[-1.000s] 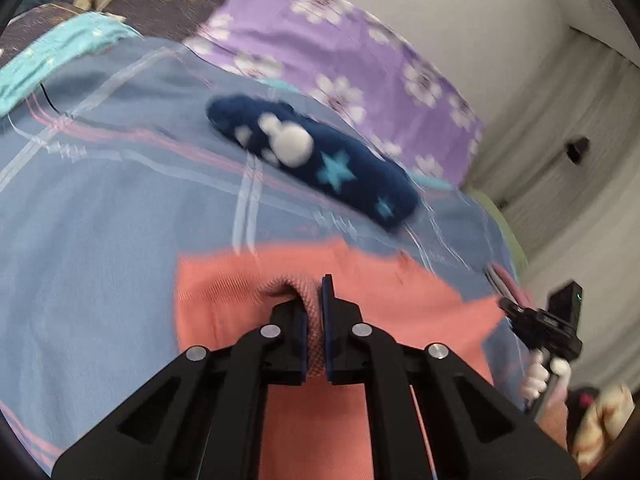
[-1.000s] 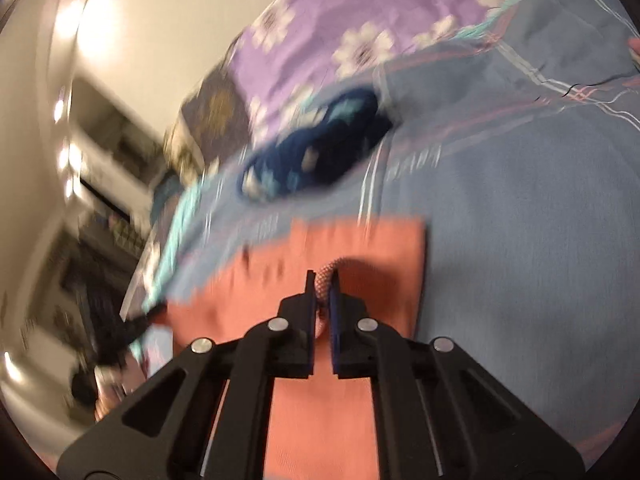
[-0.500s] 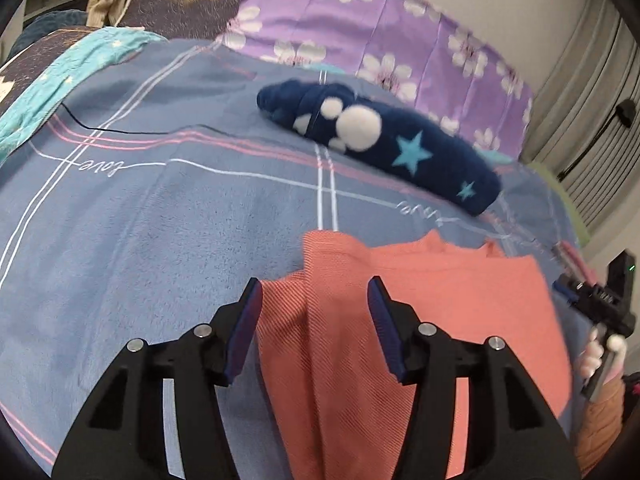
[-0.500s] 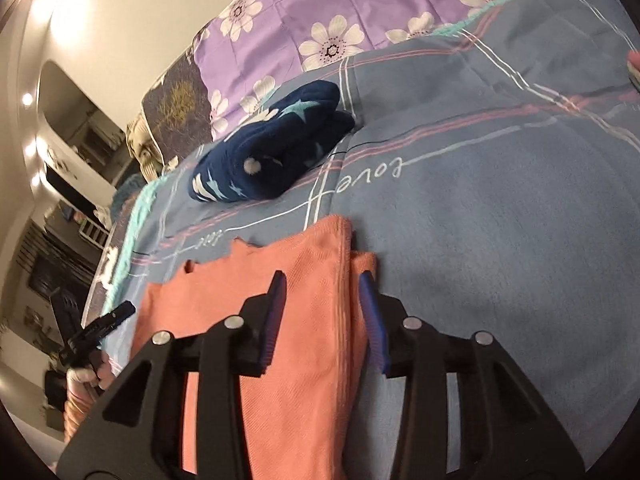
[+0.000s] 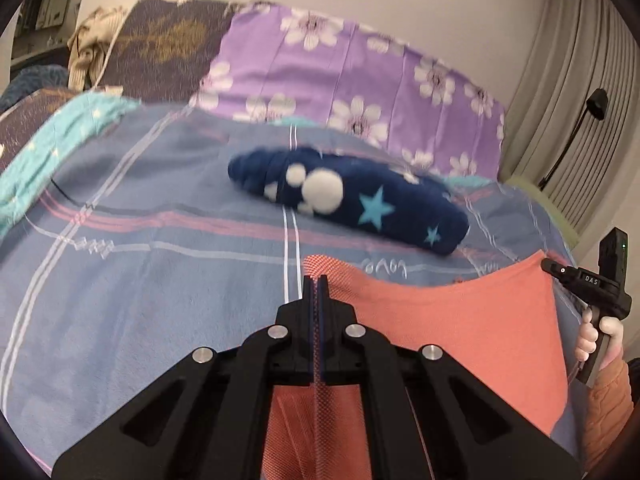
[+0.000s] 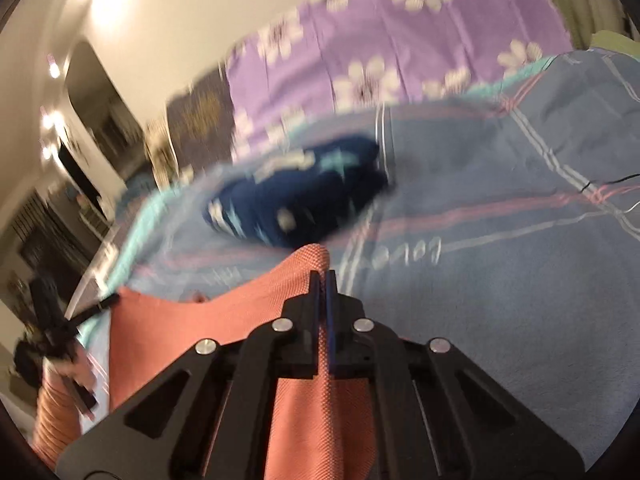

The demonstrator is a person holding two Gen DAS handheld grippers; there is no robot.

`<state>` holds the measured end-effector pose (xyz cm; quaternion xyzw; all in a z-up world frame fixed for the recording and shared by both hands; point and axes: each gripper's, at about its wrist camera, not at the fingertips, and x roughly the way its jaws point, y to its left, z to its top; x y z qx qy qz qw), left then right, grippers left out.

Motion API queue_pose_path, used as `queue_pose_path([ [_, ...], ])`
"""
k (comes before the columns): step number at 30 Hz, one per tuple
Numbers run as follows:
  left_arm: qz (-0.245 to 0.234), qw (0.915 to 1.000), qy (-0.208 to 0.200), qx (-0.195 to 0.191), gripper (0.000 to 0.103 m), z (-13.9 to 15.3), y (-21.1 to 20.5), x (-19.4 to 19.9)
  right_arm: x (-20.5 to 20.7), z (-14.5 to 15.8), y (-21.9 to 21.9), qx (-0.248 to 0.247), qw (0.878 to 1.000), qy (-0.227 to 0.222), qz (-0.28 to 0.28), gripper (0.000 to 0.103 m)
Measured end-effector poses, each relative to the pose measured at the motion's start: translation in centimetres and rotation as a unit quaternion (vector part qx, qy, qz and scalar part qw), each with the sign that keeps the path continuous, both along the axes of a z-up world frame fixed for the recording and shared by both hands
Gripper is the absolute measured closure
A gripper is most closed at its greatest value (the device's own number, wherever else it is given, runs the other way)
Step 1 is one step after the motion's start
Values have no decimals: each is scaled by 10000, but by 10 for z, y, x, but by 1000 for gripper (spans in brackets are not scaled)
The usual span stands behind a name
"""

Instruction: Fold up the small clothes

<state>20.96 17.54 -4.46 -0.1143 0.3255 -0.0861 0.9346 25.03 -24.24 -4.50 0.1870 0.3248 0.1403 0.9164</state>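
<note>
Both tongs are clamped shut on the coral garment (image 5: 460,320) — left tongs (image 5: 315,280) on one corner, right tongs (image 6: 320,276) on the other — over the bed's blue blanket (image 5: 140,280). Its near part is hidden; the blurred navy bundle (image 6: 296,200) beyond is probably folded clothing.

My two black grippers have blue pads. Low in the left wrist frame lies a coral-orange garment (image 5: 472,332) with a fine woven texture. Under it spreads a grey-blue blanket (image 5: 140,280), crossed by white and pink stripes. At centre sits a navy bundle (image 5: 360,204) with white dots and light blue stars. Along the top, a purple pillow (image 5: 340,76) bears white flowers.
</note>
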Motion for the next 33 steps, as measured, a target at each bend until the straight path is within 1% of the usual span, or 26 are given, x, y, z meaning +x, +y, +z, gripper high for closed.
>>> queue_pose_path([
  [1,76,9999,-7,146,102,0,0,6,5,-2,1,-92,10000,29,-22,99],
  [2,108,9996,63,234,102,-4,-1,12,13,-9,4,-231,9996,190,-16,90],
  [3,95,9993,201,292,102,-11,-2,20,24,-22,6,-374,9978,540,-22,81],
  [4,102,9982,448,389,101,-25,-4,29,29,-31,7,-442,9960,775,-73,77],
  [5,159,9969,607,484,101,-34,-4,33,30,-39,7,-475,9943,947,-139,77],
  [6,203,9954,747,557,101,-41,-4,34,26,-45,4,-399,9939,1014,-190,77],
  [7,225,9947,838,561,97,-47,-3,33,19,-47,0,-287,9942,1018,-191,77],
  [8,231,9948,856,495,88,-50,-1,26,11,-48,-4,-187,9945,1012,-181,77],
  [10,269,9950,781,563,76,-48,2,9,-13,-48,-15,-162,9949,974,-211,77],
  [13,178,9960,595,638,73,-37,-4,-17,-48,-51,-30,-141,9936,1091,-244,77],
  [14,93,9964,535,657,72,-31,-10,-27,-60,-52,-35,-40,9931,1148,-248,77],
  [15,-32,9965,467,691,71,-27,-19,-38,-78,-54,-41,171,9925,1191,-203,77],
  [16,-119,9964,420,721,68,-25,-27,-46,-91,-55,-43,324,9922,1192,-137,77],
  [17,-253,9962,358,755,68,-22,-39,-58,-105,-54,-43,440,9921,1172,-60,77],
  [18,-411,9956,356,762,67,-22,-50,-70,-125,-52,-42,493,9926,1110,34,77],
  [20,-490,9947,389,817,64,-25,-62,-89,-152,-49,-39,555,9933,991,228,77],
  [22,-336,9937,514,938,64,-33,-64,-107,-169,-49,-35,627,9925,963,409,71],
  [23,-216,9934,636,926,63,-39,-61,-116,-178,-49,-31,606,9924,942,511,65],
  [26,117,9918,990,798,62,-53,-40,-138,-185,-52,-22,432,9921,975,667,63],
  [28,356,9900,1165,718,61,-58,-26,-150,-187,-59,-19,537,9902,1051,752,62],
  [29,415,9905,1191,545,61,-60,-18,-158,-186,-62,-17,586,9890,1096,802,62],
  [30,443,9913,1192,331,61,-62,-11,-163,-184,-66,-14,576,9882,1142,845,62],
  [31,486,9912,1229,25,65,-67,-3,-167,-183,-67,-12,532,9877,1169,886,62],
  [32,491,9905,1269,-180,91,-70,0,-169,-182,-69,-8,453,9876,1183,928,70],
  [33,461,9899,1282,-394,103,-73,2,-171,-181,-69,-4,338,9881,1177,934,94],
])
